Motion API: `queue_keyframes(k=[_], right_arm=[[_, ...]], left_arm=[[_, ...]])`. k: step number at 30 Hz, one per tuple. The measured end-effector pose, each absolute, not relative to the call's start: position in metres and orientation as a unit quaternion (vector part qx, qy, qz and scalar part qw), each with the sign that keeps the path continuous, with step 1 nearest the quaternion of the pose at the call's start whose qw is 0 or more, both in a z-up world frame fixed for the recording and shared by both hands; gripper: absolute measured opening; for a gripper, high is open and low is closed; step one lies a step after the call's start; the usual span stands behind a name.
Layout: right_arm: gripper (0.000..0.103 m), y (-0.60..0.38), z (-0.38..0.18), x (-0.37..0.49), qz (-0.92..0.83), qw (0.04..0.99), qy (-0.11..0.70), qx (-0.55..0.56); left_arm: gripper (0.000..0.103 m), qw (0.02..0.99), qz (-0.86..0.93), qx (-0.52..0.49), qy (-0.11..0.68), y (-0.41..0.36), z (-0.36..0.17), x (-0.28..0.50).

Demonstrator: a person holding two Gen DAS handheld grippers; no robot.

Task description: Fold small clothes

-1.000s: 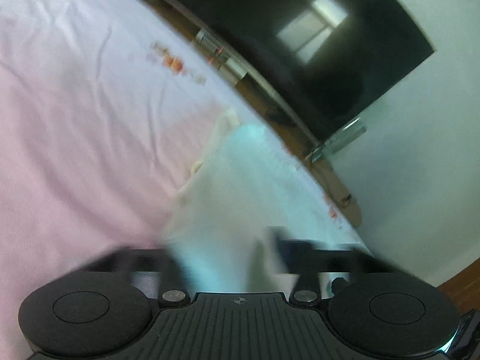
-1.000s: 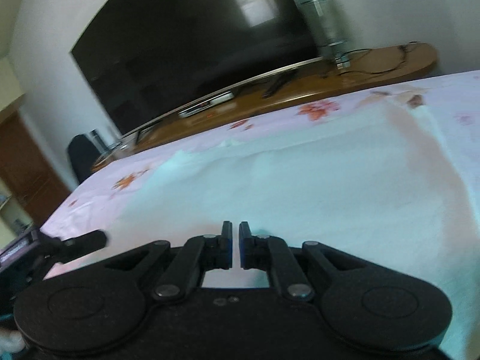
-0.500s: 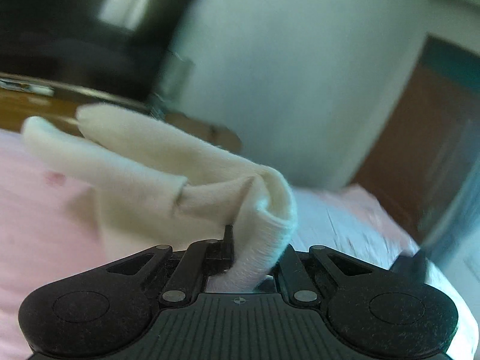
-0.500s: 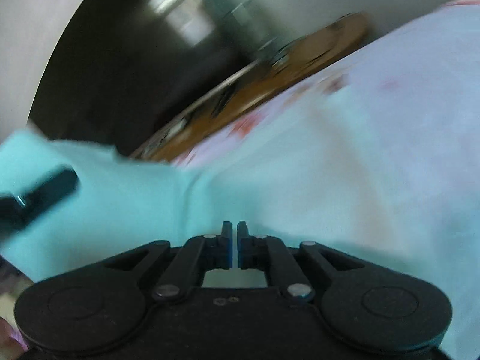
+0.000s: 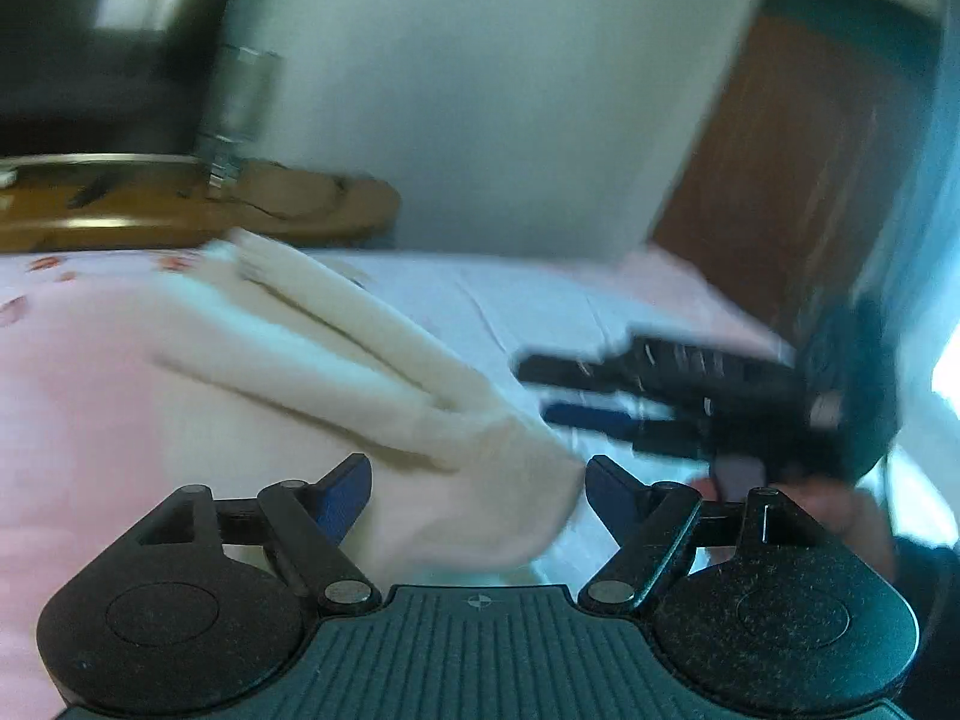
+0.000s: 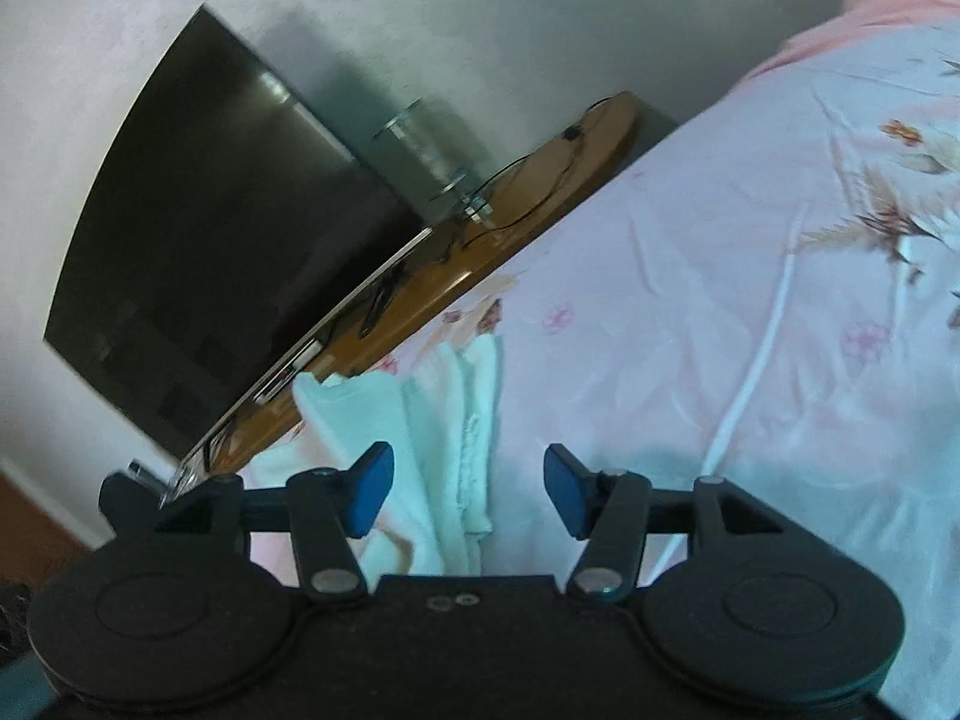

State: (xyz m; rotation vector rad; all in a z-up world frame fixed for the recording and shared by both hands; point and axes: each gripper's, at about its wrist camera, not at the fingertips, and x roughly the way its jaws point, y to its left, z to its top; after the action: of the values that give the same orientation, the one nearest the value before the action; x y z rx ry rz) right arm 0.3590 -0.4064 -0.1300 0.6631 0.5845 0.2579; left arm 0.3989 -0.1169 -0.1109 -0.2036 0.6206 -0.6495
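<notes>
Across both views stretches the bed point(image 6: 750, 276), covered by a pale pink sheet with a faint floral print and soft creases. Behind it stand a dark television screen point(image 6: 228, 228) against a white wall and a curved wooden shelf point(image 6: 516, 204) carrying thin black cables and a clear glass cylinder.

On the sheet lies the small cloth point(image 5: 384, 372), a cream, fuzzy knit folded into long overlapping layers, its rounded near end reaching between the tips of the left tongs point(image 5: 477, 480). Those tongs are angled downward over the bed with their jaws opening, spread well apart; the cloth sits in the gap, and neither blue pad seems to press on it, though blur makes that hard to confirm.

The right tongs point(image 6: 468, 489) are rolled to one side, so the room tilts in their view. Their jaws are also opening, with the folded edge of the cloth point(image 6: 444, 432) lying loose between the blue-faced tips. From the left view these tongs point(image 5: 576, 390) appear as a blurred black shape beside the cloth, gripped by a hand point(image 5: 840, 510).
</notes>
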Motion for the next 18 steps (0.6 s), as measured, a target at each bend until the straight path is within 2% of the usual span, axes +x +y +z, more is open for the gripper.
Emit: queue_keyframes(k=[2, 4, 5, 7, 11, 17, 18], right_arm=[[0.059, -0.397, -0.126, 0.361, 0.137, 0.901, 0.285, 0.298], [0.07, -0.387, -0.12, 0.366, 0.155, 0.906, 0.289, 0.268], [0.071, -0.379, -0.115, 0.368, 0.167, 0.911, 0.288, 0.244], [0.079, -0.364, -0.104, 0.374, 0.183, 0.92, 0.288, 0.193], [0.087, -0.326, -0.096, 0.383, 0.227, 0.923, 0.307, 0.055], [0.07, -0.277, -0.11, 0.397, 0.212, 0.918, 0.319, -0.106], [0.053, -0.271, -0.114, 0.398, 0.199, 0.915, 0.327, -0.127]], left_arm=[[0.078, 0.901, -0.279, -0.134, 0.304, -0.085, -0.117, 0.398], [0.078, 0.905, -0.234, -0.163, 0.317, -0.058, -0.127, 0.407], [0.078, 0.904, -0.213, -0.182, 0.322, -0.043, -0.132, 0.413], [0.078, 0.902, -0.181, -0.216, 0.326, -0.018, -0.141, 0.417], [0.078, 0.903, -0.14, -0.211, 0.347, 0.001, -0.151, 0.43], [0.078, 0.899, -0.125, -0.222, 0.356, 0.023, -0.159, 0.429], [0.078, 0.899, -0.121, -0.223, 0.356, 0.026, -0.159, 0.426]])
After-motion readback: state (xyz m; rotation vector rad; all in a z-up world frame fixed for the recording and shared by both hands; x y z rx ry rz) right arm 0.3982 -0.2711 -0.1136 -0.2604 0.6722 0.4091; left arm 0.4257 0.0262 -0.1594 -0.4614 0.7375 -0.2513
